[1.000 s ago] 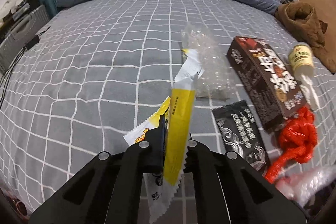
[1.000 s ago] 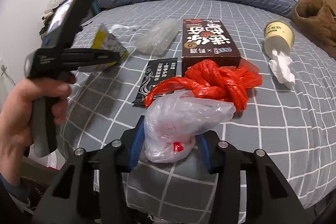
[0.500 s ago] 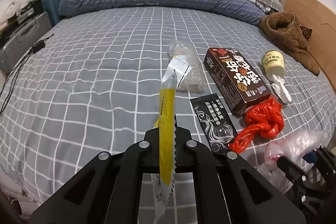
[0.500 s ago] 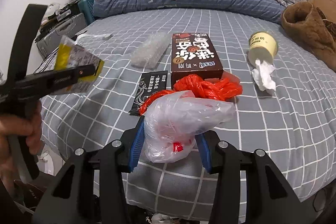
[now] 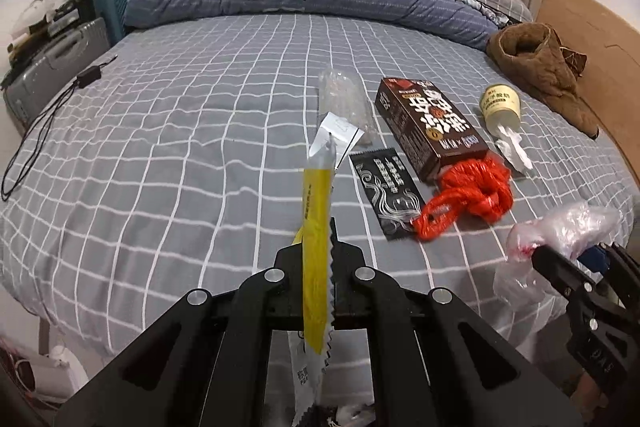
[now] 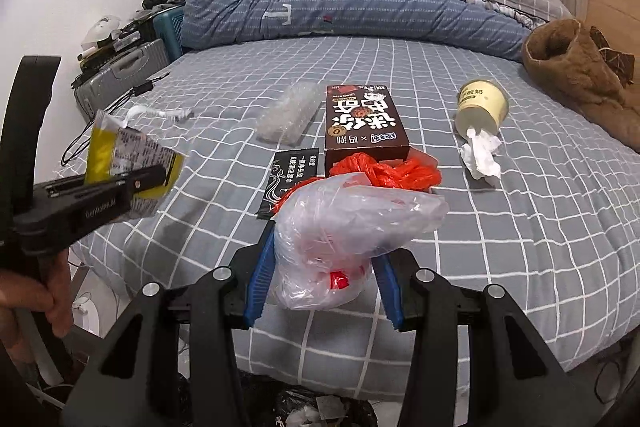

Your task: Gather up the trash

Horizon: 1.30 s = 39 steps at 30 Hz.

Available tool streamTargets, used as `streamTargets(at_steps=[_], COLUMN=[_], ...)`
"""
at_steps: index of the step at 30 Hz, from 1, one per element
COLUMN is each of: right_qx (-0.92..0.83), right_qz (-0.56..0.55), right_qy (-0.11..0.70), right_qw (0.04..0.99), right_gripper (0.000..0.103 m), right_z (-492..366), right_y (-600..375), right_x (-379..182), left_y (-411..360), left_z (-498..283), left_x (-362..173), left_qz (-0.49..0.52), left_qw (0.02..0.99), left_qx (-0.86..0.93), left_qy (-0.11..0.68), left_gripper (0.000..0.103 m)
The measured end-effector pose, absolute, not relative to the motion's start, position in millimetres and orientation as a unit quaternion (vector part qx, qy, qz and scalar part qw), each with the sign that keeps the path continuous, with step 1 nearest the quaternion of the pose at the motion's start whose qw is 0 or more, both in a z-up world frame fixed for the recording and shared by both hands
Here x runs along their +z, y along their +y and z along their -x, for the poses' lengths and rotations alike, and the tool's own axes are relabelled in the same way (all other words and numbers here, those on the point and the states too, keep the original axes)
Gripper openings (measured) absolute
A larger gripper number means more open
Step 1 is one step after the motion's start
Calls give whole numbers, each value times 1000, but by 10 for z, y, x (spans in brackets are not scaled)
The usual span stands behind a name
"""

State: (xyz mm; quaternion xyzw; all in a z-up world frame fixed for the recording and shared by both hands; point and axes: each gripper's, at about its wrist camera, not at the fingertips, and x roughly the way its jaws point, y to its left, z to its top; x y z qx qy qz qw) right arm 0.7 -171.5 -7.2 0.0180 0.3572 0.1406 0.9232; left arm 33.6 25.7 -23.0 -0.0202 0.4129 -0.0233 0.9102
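A: What is your left gripper (image 5: 318,259) holding?

B: Your jaws are pinched tight on a yellow snack wrapper (image 5: 317,227), which stands up on edge at the centre of the left wrist view. In the right wrist view it shows at the left edge, lifted clear of the bed (image 6: 520,227), with your hand (image 6: 36,303) on the handle below it.

A: And your right gripper (image 6: 320,267)?

B: Its blue pads (image 6: 260,271) squeeze a crumpled clear plastic bag (image 6: 352,223) at lower centre, held narrow around it.

A: What lies beyond your tools?

B: Just past the bag sits a red plastic bag (image 6: 384,171), knotted, touching the dark brown box (image 6: 364,123). A black sachet (image 6: 288,183) lies left of it, bubble wrap (image 6: 288,111) further up, and a tipped yellow cup (image 6: 482,105) with a tissue (image 6: 482,153) to the right.
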Motion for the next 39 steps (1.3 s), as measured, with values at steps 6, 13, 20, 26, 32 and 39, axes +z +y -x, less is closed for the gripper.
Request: streamTargets(at_steps=[6, 13, 20, 26, 32, 39], right_qx=[139, 136, 130, 128, 128, 125], right_qz=[-22, -23, -23, -23, -21, -20], right_qy=[356, 357, 360, 360, 369, 378], right_qw=[924, 924, 923, 924, 921, 917], right_gripper=[44, 44, 44, 44, 44, 44], right_z=[167, 345, 489, 619, 823, 1018], right_y=[-1747, -1756, -1779, -1803, -1808, -1814], right_x=[-44, -34, -58, -73, -126, -178], left_y=[213, 113, 65, 48, 38, 45], left_z=[-59, 227, 493, 667, 848, 1100], left_x=[-241, -233, -289, -337, -402, -498], left_qz=[27, 26, 29, 31, 33, 38], left_qw=[909, 910, 908, 905, 901, 895], left_qx=[-23, -30, -36, -39, -40, -37], left_qy=[415, 412, 417, 423, 430, 444], left_gripper=[5, 5, 5, 5, 5, 5])
